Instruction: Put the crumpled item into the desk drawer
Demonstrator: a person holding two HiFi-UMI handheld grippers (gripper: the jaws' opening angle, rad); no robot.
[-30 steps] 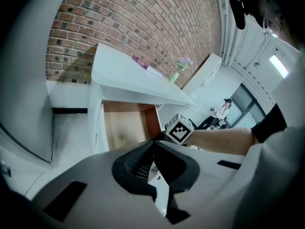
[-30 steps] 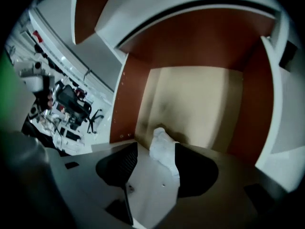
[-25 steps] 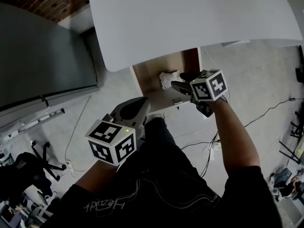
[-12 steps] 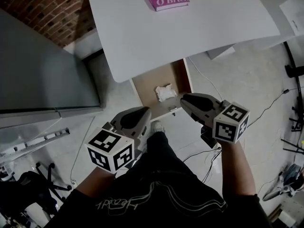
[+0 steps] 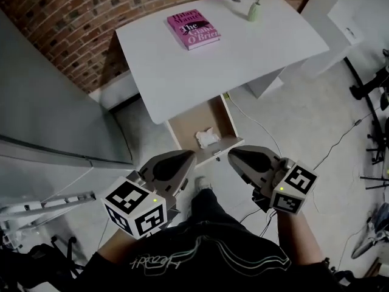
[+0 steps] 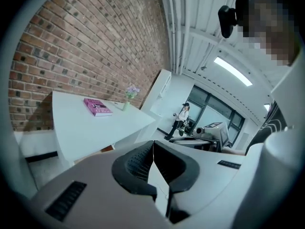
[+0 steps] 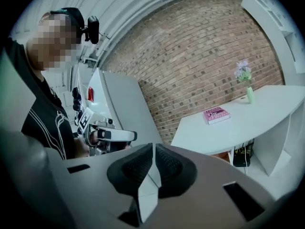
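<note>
A crumpled white item (image 5: 207, 137) lies inside the open wooden desk drawer (image 5: 186, 118) under the white desk (image 5: 243, 47). Both grippers hang nearer to me than the drawer, apart from it. My left gripper (image 5: 187, 157) is shut with nothing between its jaws, and in its own view the black pads (image 6: 136, 163) meet. My right gripper (image 5: 234, 154) is shut and empty too, its pads (image 7: 138, 166) pressed together. The right gripper view shows the left gripper (image 7: 132, 136) off to its left.
On the desk lie a pink book (image 5: 192, 28) and a small vase with flowers (image 5: 255, 5). A brick wall (image 5: 79, 35) stands behind the desk and a grey cabinet (image 5: 42, 120) to its left. Cables (image 5: 346, 140) run over the floor at the right.
My right gripper let go of the crumpled item in the drawer, drew back towards me and shut. My head view rose, so the desk top with book and vase came into sight.
</note>
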